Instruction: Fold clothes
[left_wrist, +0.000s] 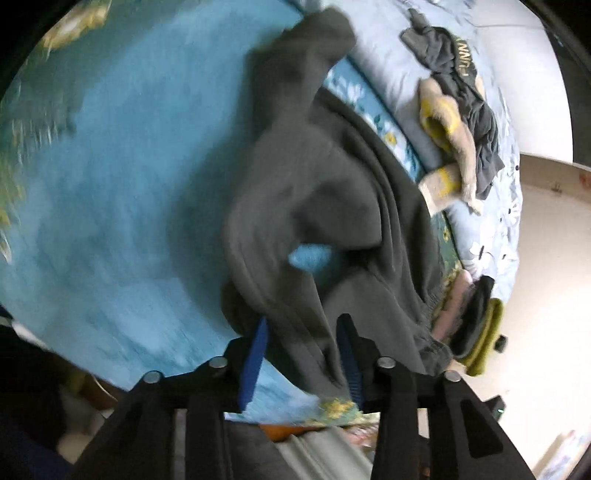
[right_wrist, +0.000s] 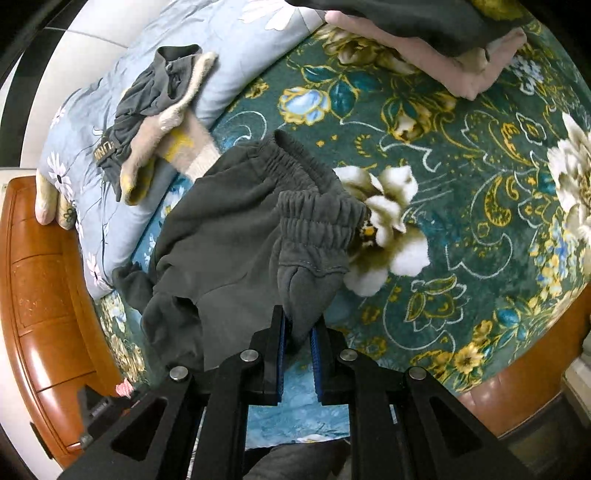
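The dark grey trousers (right_wrist: 236, 236) lie crumpled on the floral bedspread (right_wrist: 461, 177) near the bed's wooden edge (right_wrist: 40, 295), and the right hand-held gripper (right_wrist: 297, 332) is clenched on a fold just below their gathered waistband (right_wrist: 317, 214). The left hand-held gripper (left_wrist: 303, 343) has its jaws parted, with the grey cloth running loosely between them and the blue pads not pressing it. Bare bedspread lies open to the right of the trousers, while folded clothes (right_wrist: 424, 48) sit at its far edge and a heap of garments (right_wrist: 155, 107) on the pale quilt (right_wrist: 229, 40).
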